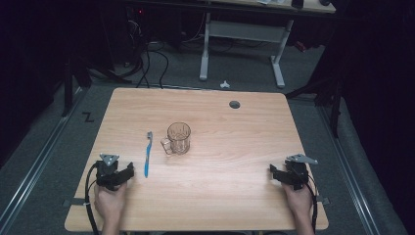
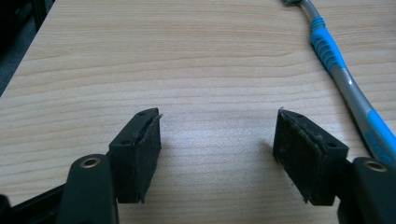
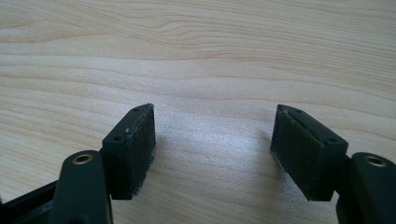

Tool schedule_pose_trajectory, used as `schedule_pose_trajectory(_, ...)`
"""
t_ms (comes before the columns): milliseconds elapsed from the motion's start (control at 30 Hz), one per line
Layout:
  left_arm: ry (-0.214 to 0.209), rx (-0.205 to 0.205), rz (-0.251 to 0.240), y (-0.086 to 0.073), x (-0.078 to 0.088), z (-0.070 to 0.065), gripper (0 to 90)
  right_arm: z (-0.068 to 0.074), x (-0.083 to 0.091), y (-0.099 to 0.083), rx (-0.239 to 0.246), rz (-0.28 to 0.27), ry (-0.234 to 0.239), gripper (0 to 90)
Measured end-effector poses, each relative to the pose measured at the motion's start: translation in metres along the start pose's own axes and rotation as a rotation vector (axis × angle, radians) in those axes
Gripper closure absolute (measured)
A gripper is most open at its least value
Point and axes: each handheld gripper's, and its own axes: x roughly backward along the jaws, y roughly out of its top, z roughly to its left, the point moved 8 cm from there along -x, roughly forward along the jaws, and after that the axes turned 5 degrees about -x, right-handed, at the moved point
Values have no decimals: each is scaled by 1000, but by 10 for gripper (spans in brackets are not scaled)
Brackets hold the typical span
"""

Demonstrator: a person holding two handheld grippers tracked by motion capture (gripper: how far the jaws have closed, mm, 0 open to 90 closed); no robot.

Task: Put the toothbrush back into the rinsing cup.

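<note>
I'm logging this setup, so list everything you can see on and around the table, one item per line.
table: one, light wood, centre of the high view
cable hole: one, dark, far right part of the tabletop
toothbrush: one, blue and grey, flat on the table left of the mug
mug: one, clear glass, upright mid-table, handle toward the toothbrush
desk frame: one, white legs, on the floor beyond the table
left gripper: one, black, open, near left corner
right gripper: one, black, open, near right corner
hands: two, behind the grippers
</note>
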Motion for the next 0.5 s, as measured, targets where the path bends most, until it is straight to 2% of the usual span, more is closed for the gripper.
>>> schedule_pose_trajectory(500, -10, -5, -4, 0, 0, 0, 357, 0, 0, 0, 2, 0, -1, 309)
